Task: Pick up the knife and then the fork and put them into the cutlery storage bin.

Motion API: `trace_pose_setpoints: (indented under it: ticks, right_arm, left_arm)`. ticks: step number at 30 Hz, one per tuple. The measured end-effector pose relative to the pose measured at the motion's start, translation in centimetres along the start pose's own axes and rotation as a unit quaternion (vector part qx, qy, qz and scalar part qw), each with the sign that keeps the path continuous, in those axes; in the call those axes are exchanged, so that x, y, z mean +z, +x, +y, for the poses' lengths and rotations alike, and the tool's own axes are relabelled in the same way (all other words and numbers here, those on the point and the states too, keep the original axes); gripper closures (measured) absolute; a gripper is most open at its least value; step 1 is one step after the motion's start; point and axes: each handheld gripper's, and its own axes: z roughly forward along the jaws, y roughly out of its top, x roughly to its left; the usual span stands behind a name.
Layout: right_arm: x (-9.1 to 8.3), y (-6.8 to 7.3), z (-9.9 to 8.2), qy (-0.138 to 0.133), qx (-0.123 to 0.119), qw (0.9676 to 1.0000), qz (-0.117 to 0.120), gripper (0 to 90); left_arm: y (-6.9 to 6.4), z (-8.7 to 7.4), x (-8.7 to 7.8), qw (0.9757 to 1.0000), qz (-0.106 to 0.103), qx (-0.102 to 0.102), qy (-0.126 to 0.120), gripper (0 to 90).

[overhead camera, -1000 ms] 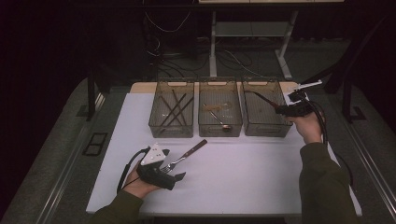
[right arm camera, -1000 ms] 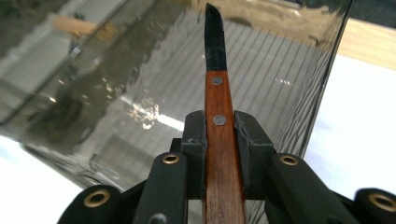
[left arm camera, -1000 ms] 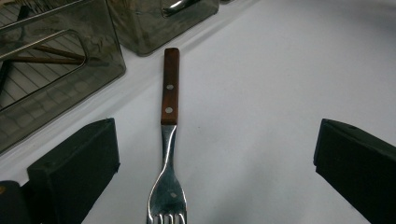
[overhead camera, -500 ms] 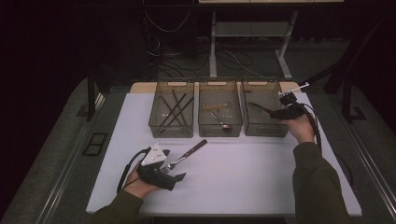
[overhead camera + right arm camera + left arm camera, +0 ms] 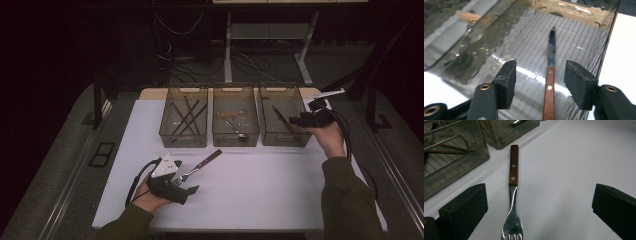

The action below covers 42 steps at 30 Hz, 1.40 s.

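A darkened lab test bay: a white counter (image 5: 280,190) carrying three clear bins (image 5: 235,120) at frame centre, loose cables (image 5: 175,55) and bare metal desk legs (image 5: 229,40) along the top edge.

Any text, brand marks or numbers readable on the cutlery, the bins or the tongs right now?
No readable text anywhere.
Fork: wooden handle with two plain rivets, no stamp or brand visible.
Knife: blade and riveted wooden handle unmarked.
Three clear bins: ribbed plastic, no labels showing.
Left tongs and right tongs: black, no lettering; the grey plate on the left one is blank.
White table: no markings.
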Motion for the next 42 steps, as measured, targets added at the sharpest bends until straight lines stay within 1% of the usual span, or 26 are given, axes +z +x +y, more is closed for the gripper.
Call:
trace_pose_setpoints:
  ticks: [2, 4, 5, 9, 11, 13, 15, 17, 19, 23, 25, 26, 29, 30, 31, 32, 33, 34, 35, 36, 37, 39, 40, 42]
  right_arm:
    - [-0.7, 0.3, -0.3, -0.011, -0.009, 0.9998, 0.016, 38.8]
    - [-1.4, 0.9, -0.6, -0.02, -0.021, 0.9993, 0.023, 37.0]
    - [-1.9, 1.2, -0.8, -0.029, -0.027, 0.9989, 0.027, 35.3]
    - [-3.4, 2.3, -1.7, -0.049, -0.041, 0.9971, 0.042, 28.9]
    - [-4.0, 3.0, -2.3, -0.05, -0.051, 0.9965, 0.042, 27.5]
    - [-4.4, 3.7, -3.0, -0.054, -0.062, 0.9961, 0.032, 24.4]
    - [-4.8, 4.2, -3.7, -0.054, -0.061, 0.9957, 0.045, 20.3]
    - [-5.2, 4.7, -4.5, -0.059, -0.06, 0.9945, 0.062, 20.1]
    - [-5.5, 5.2, -5.3, -0.066, -0.059, 0.9935, 0.071, 19.7]
    - [-5.8, 6.1, -7.1, -0.08, -0.064, 0.9912, 0.084, 18.6]
    - [-5.9, 6.5, -8.0, -0.084, -0.061, 0.9908, 0.087, 18.6]
    - [-6.0, 6.7, -8.4, -0.085, -0.063, 0.9904, 0.089, 18.6]
    - [-6.0, 7.1, -9.6, -0.094, -0.057, 0.99, 0.087, 18.5]
    - [-6.0, 7.2, -10.0, -0.097, -0.056, 0.99, 0.086, 18.5]
    - [-5.9, 7.3, -10.4, -0.096, -0.053, 0.9901, 0.088, 18.2]
    - [-5.8, 7.4, -10.9, -0.095, -0.053, 0.9903, 0.087, 15.1]
    - [-5.6, 7.6, -11.3, -0.091, -0.054, 0.9908, 0.084, 14.5]
    - [-5.5, 7.8, -11.7, -0.091, -0.054, 0.9909, 0.083, 14.5]
    - [-5.4, 7.9, -12.1, -0.09, -0.055, 0.9909, 0.083, 14.5]
    - [-5.3, 8.0, -12.5, -0.089, -0.054, 0.9911, 0.083, 14.5]
    - [-5.2, 8.2, -12.8, -0.088, -0.052, 0.9909, 0.087, 14.4]
    - [-5.1, 8.5, -13.4, -0.086, -0.055, 0.9908, 0.089, 14.4]
    - [-5.1, 8.7, -13.7, -0.083, -0.054, 0.9909, 0.091, 14.5]
    - [-5.2, 9.0, -14.3, -0.08, -0.059, 0.9908, 0.092, 14.5]
  left_arm:
    - [0.0, 0.0, 0.0, 1.0, 0.002, -0.001, 0.002, 0.0]
    - [0.0, 0.0, 0.0, 1.0, 0.002, -0.001, 0.004, 0.0]
    - [0.0, 0.0, 0.0, 1.0, 0.003, -0.001, 0.005, 0.0]
    - [0.0, 0.0, 0.1, 1.0, 0.004, 0.0, 0.006, 0.0]
    - [0.0, 0.0, 0.0, 1.0, 0.005, 0.0, 0.006, 0.0]
    - [0.0, 0.0, 0.0, 1.0, 0.006, 0.0, 0.005, 0.0]
    - [0.0, 0.0, 0.0, 1.0, 0.005, 0.0, 0.007, 0.0]
    - [0.0, 0.0, 0.1, 0.9999, 0.006, 0.0, 0.009, 0.0]
    - [0.0, 0.0, 0.1, 0.9999, 0.007, 0.0, 0.009, 0.0]
    - [0.1, 0.0, 0.1, 0.9999, 0.009, 0.0, 0.011, 0.0]
    - [0.1, 0.0, 0.1, 0.9998, 0.011, 0.002, 0.017, 0.0]
    - [0.1, 0.0, 0.1, 0.9998, 0.012, -0.003, 0.015, 0.0]
    - [0.2, 0.1, 0.2, 0.9997, 0.016, -0.004, 0.016, 0.0]
    - [0.3, 0.2, 0.1, 0.9997, 0.016, -0.001, 0.019, 0.0]
    - [0.3, 0.2, 0.2, 0.9997, 0.018, -0.005, 0.016, 0.0]
    - [0.4, 0.2, 0.2, 0.9997, 0.019, -0.006, 0.016, 0.0]
    - [0.6, 0.3, 0.2, 0.9996, 0.02, -0.003, 0.02, 0.0]
    - [0.6, 0.4, 0.3, 0.9996, 0.023, -0.007, 0.017, 0.0]
    - [0.7, 0.5, 0.3, 0.9995, 0.025, -0.005, 0.021, 0.0]
    - [0.8, 0.5, 0.4, 0.9994, 0.027, -0.01, 0.018, 0.0]
    - [0.9, 0.6, 0.4, 0.9993, 0.03, -0.01, 0.019, 0.5]
    - [1.2, 0.9, 0.4, 0.9992, 0.031, -0.008, 0.023, 3.6]
    - [1.4, 1.0, 0.4, 0.9992, 0.031, -0.015, 0.023, 6.5]
    - [1.8, 1.3, 0.6, 0.999, 0.033, -0.018, 0.027, 11.6]
